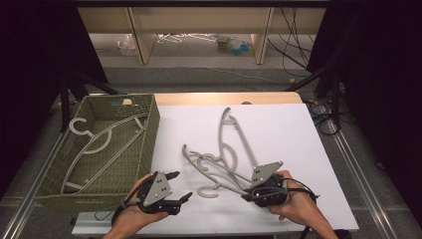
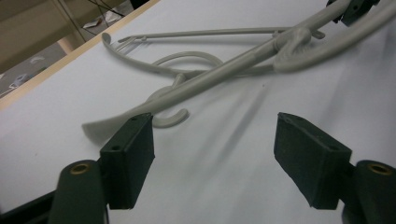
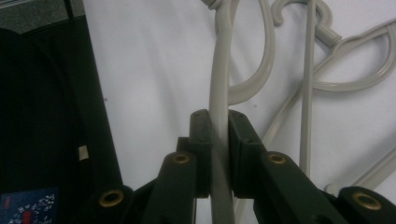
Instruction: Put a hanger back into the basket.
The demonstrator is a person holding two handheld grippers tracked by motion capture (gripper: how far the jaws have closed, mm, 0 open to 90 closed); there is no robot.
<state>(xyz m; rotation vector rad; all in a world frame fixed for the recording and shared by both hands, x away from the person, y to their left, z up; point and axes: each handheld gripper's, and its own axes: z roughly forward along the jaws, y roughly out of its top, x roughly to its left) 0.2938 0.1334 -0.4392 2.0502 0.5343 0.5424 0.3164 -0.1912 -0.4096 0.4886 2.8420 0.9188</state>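
Several grey plastic hangers (image 1: 225,158) lie tangled in the middle of the white tabletop (image 1: 278,134). My right gripper (image 1: 247,193) is shut on one arm of a hanger (image 3: 219,70); in the right gripper view the bar runs straight up between the pads (image 3: 201,135). My left gripper (image 1: 180,185) is held near the front edge, open, with nothing between its jaws. In the left gripper view (image 2: 215,135) it faces the hangers (image 2: 219,74), and a hook end (image 2: 172,119) lies just beyond its left pad. Another grey hanger (image 1: 99,144) rests inside the green woven basket (image 1: 149,130).
The basket takes up the left side of the table. Beyond the far edge are wooden shelf legs (image 1: 142,40), loose clutter (image 1: 234,45) and cables (image 1: 293,45) on the floor. Dark stand legs (image 1: 67,94) flank the table.
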